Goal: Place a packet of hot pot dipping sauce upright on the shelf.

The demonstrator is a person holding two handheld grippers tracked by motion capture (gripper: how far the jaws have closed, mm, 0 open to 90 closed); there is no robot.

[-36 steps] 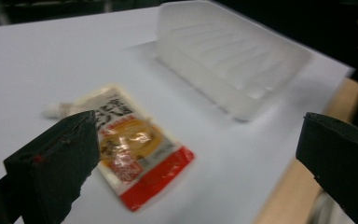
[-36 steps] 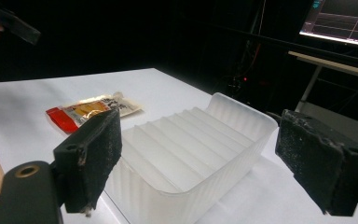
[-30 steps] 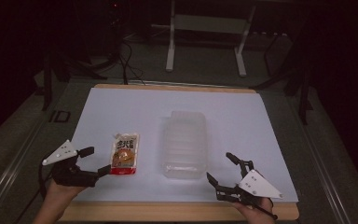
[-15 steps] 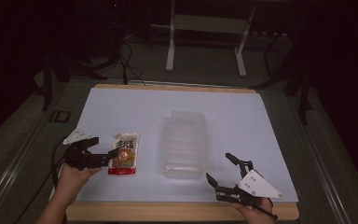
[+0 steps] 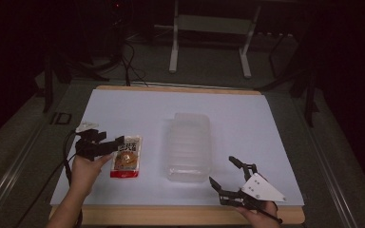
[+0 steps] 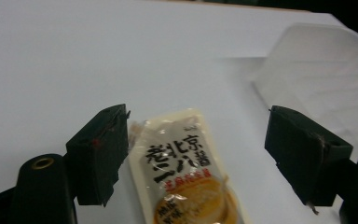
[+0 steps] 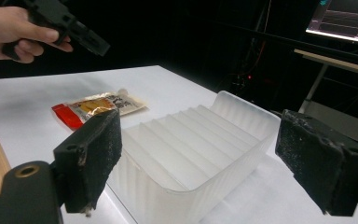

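Since the earlier frames, the left gripper [image 5: 116,144] is sliding right across the white table [image 5: 266,133] to the sauce packet [image 5: 126,160], which is lying flat at near left, just left of the clear plastic tray [image 5: 188,145]. Its jaws are narrowing around the packet's top edge but are not yet pressing it. A good pickup means keeping both pads [image 6: 103,149] low and pinching the sealed edge squarely. The right gripper [image 5: 228,178] is resting spread wide at near right, holding nothing.

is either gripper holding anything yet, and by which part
Nothing is held. The left gripper has just been closing, its jaws astride the packet's top end without pressing it. The right gripper is open.
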